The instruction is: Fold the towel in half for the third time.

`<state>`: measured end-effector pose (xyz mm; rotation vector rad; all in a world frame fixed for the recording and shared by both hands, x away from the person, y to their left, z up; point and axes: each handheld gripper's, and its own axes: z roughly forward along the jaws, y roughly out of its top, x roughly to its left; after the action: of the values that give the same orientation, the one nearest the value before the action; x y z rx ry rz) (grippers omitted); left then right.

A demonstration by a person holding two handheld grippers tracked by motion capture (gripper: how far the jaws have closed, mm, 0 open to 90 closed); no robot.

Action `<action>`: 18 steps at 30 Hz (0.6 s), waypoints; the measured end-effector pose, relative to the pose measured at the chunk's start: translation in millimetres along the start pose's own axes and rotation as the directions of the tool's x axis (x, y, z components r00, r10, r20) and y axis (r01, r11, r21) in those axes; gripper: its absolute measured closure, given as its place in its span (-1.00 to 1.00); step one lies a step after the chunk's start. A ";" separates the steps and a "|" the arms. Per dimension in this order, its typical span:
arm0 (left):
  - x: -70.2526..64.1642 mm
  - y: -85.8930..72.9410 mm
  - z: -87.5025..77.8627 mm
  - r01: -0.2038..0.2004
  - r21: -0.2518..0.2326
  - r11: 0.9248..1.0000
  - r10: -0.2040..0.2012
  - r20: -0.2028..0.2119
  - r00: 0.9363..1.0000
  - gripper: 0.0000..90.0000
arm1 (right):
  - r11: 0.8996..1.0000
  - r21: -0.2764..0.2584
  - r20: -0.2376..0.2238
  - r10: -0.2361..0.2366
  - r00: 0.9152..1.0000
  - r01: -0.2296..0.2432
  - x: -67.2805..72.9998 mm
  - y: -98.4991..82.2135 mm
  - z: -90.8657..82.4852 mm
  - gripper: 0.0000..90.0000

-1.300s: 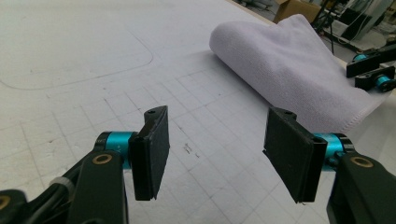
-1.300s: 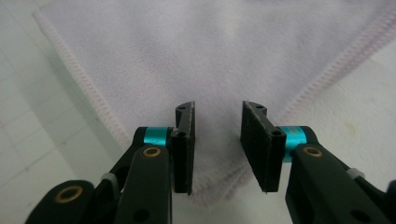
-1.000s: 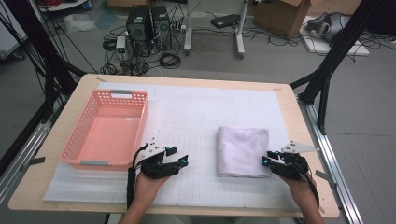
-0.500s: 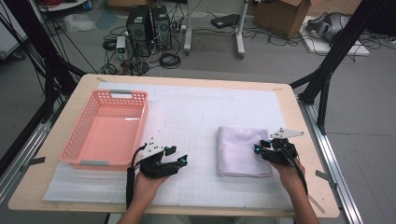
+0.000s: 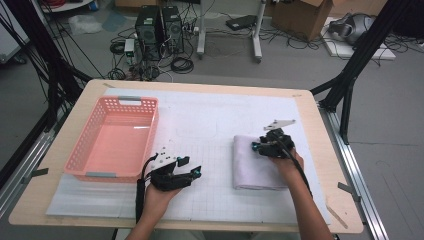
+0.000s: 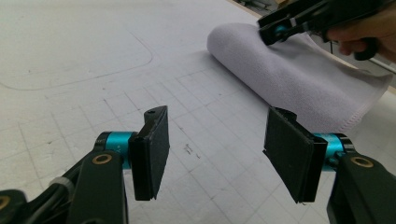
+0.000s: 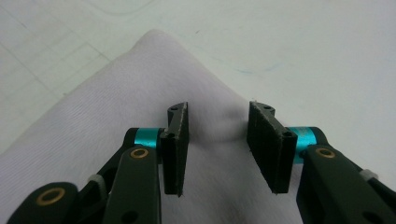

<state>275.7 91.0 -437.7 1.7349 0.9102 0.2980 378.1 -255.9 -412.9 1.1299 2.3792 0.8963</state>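
Folded cloth under the right jaws

Cloth (image 5: 255, 167) of a pale lilac-white colour is seen folded into a thick rectangular pad, lying flat on the white gridded mat (image 5: 210, 125) that covers the worktop (image 5: 320, 150). Its weave is fine and soft-looking, with a rounded fold along one long side and a stitched hem visible at the far corner in the left gripper view (image 6: 299, 79). In the right gripper view a rounded corner of the cloth (image 7: 140, 93) is shown just ahead of the jaws, and the fabric spreads below and between them.

The right gripper (image 5: 261, 146) is held over the far end of the cloth, its jaws moderately apart and just seen opening; cloth lies between them, with a slight pucker there, but no pinch by the pads is made out. The left gripper (image 5: 192, 167) is held low over the bare mat, well apart from the cloth, which lies ahead and to the right of its jaws; these stand wide with nothing between them. A pink basket (image 5: 145, 107) stands beyond the left gripper's other side.
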 end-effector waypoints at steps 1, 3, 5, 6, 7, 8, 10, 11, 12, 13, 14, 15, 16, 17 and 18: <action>0.1 0.0 -0.2 0.000 0.000 1.000 0.000 0.001 1.000 -0.10 | 1.000 0.009 -0.010 -0.009 1.000 0.009 2.8 4.0 7.0 0.28; 0.5 0.1 -0.7 0.001 0.000 1.000 -0.001 -0.001 1.000 -0.10 | 0.999 0.008 -0.019 -0.038 0.999 0.039 10.1 12.1 16.6 0.29; 0.6 0.0 -0.7 0.003 -0.002 1.000 -0.003 -0.001 1.000 -0.10 | 0.997 -0.016 -0.032 -0.074 0.997 0.073 17.3 16.3 22.2 0.34; 0.7 0.0 -0.7 0.005 -0.003 1.000 -0.005 0.000 1.000 -0.10 | 0.996 -0.025 -0.031 -0.090 0.995 0.089 19.5 16.5 23.6 0.34; 0.8 0.0 -0.7 0.007 -0.005 1.000 -0.007 0.001 1.000 -0.10 | 0.995 -0.036 -0.031 -0.098 0.995 0.097 19.8 15.5 23.2 0.32; 0.8 0.0 -0.7 0.007 -0.004 1.000 -0.007 0.003 1.000 -0.10 | 0.995 -0.036 -0.043 -0.093 0.995 0.091 17.5 14.8 21.0 0.26; 0.5 -0.2 -0.5 0.004 -0.002 1.000 -0.004 0.001 1.000 -0.10 | 0.996 -0.070 -0.057 -0.052 0.997 0.048 9.4 12.2 10.3 0.22; 0.4 -0.1 -0.6 0.001 0.000 1.000 -0.001 0.002 1.000 -0.10 | 0.995 -0.092 -0.040 -0.035 0.999 0.031 5.4 10.2 2.8 0.23; 0.1 -0.1 -0.7 0.002 -0.002 1.000 -0.002 0.002 1.000 -0.10 | 0.993 -0.117 -0.023 -0.025 0.999 0.022 0.9 7.1 -4.9 0.31; -0.3 0.0 -1.1 0.002 -0.003 1.000 -0.002 0.001 1.000 -0.10 | 0.992 -0.126 0.003 -0.025 1.000 0.025 -4.7 3.3 -11.3 0.37; -0.8 0.1 -1.2 0.003 -0.007 1.000 -0.003 -0.001 1.000 -0.10 | 0.994 -0.113 0.036 -0.011 0.999 0.015 -9.8 -1.3 -16.3 0.51; -1.1 0.0 -1.2 0.004 -0.009 1.000 -0.004 -0.001 1.000 -0.10 | 0.996 -0.092 0.063 -0.001 0.998 0.006 -15.9 -7.3 -18.8 0.60; -1.2 0.0 -1.2 0.002 -0.007 1.000 -0.002 -0.002 1.000 -0.10 | 0.997 -0.072 0.096 0.016 0.995 -0.009 -22.0 -13.8 -18.9 0.65; -1.2 0.1 -1.3 -0.001 -0.004 1.000 0.001 -0.002 1.000 -0.11 | 0.998 -0.052 0.119 0.037 0.992 -0.031 -28.6 -20.6 -18.0 0.68; -1.4 0.0 -1.0 -0.002 -0.005 1.000 0.002 -0.001 1.000 -0.11 | 0.997 -0.043 0.144 0.064 0.988 -0.058 -34.4 -27.3 -16.5 0.68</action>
<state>274.2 90.8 -436.9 1.7319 0.9072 0.3019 374.9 -302.4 -417.6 1.2157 2.2124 0.8455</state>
